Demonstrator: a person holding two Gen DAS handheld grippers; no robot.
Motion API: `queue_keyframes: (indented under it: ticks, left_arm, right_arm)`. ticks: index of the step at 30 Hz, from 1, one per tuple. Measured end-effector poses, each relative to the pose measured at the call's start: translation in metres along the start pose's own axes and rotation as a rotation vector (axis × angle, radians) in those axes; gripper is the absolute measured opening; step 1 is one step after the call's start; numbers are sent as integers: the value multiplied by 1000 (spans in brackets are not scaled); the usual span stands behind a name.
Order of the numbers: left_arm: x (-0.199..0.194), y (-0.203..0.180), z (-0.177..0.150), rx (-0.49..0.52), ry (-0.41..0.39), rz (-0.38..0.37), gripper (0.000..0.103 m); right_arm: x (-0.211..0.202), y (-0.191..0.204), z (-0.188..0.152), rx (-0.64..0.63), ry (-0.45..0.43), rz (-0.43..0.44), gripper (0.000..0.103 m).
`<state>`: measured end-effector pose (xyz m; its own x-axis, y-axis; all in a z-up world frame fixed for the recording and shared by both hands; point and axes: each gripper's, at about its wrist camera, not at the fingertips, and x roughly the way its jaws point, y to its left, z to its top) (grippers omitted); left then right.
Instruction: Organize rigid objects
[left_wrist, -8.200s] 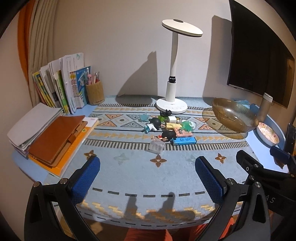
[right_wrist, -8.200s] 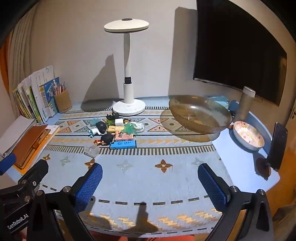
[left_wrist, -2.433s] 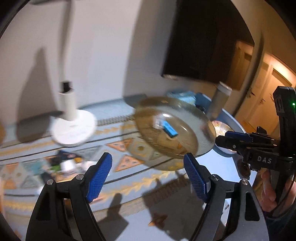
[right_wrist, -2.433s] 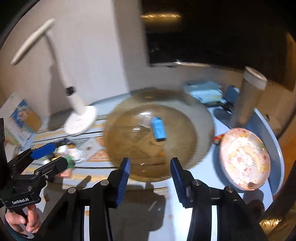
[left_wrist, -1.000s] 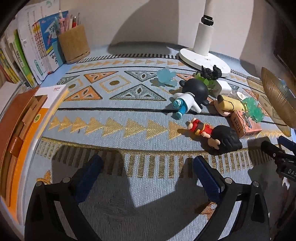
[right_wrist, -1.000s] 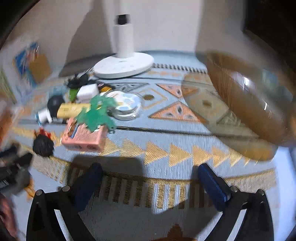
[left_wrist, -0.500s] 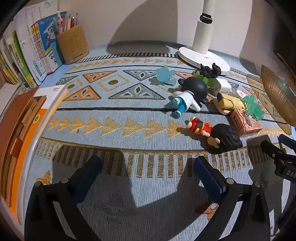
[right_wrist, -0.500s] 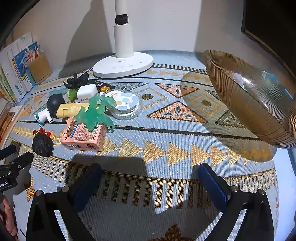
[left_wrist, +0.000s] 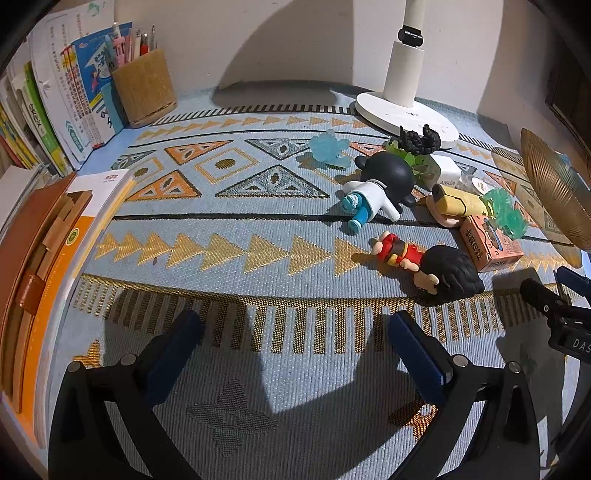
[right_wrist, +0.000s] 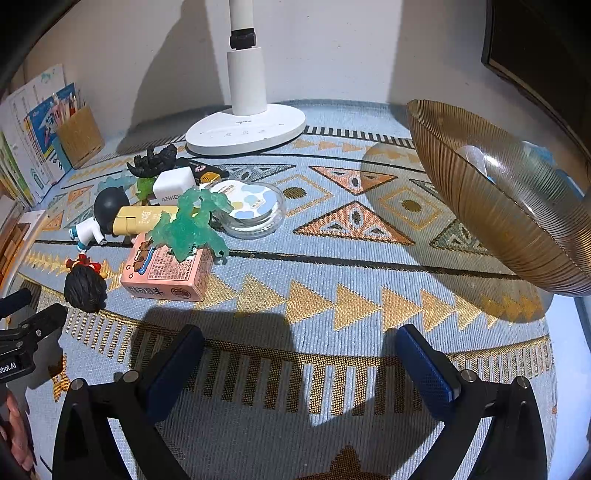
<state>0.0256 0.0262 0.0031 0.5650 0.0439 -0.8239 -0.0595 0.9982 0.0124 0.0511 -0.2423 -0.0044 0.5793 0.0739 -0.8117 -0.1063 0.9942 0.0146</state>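
Observation:
A cluster of small toys lies on the patterned mat. A black-haired doll in red (left_wrist: 432, 267) (right_wrist: 84, 281), a black-headed figure in white (left_wrist: 380, 186), a pink box (right_wrist: 168, 267) (left_wrist: 489, 245) with a green translucent figure (right_wrist: 190, 227) on it, a yellow case (right_wrist: 138, 218), a white charger (right_wrist: 173, 188) and a round clear tin (right_wrist: 253, 208) lie together. The amber glass bowl (right_wrist: 498, 199) stands at the right. My left gripper (left_wrist: 291, 354) is open and empty, short of the doll. My right gripper (right_wrist: 299, 363) is open and empty, in front of the pink box.
A white lamp base (right_wrist: 245, 127) stands behind the toys. A pen holder (left_wrist: 144, 88) and upright books (left_wrist: 55, 99) fill the back left. A brown notebook on an orange book (left_wrist: 48, 236) lies at the left edge. A dark screen (right_wrist: 539, 55) hangs at the right.
Both grippers have eased slightly closer to the toys over the last second. Earlier, a blue box and a clear item went into the bowl. Both jaws stay open.

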Motion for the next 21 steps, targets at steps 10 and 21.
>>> queue_keyframes:
  ticks: [10, 21]
  left_arm:
    - [0, 0, 0, 0, 0, 0, 102]
    - [0, 0, 0, 0, -1, 1, 102]
  right_arm:
    - [-1, -1, 0, -1, 0, 0, 103]
    - [-1, -1, 0, -1, 0, 1, 103]
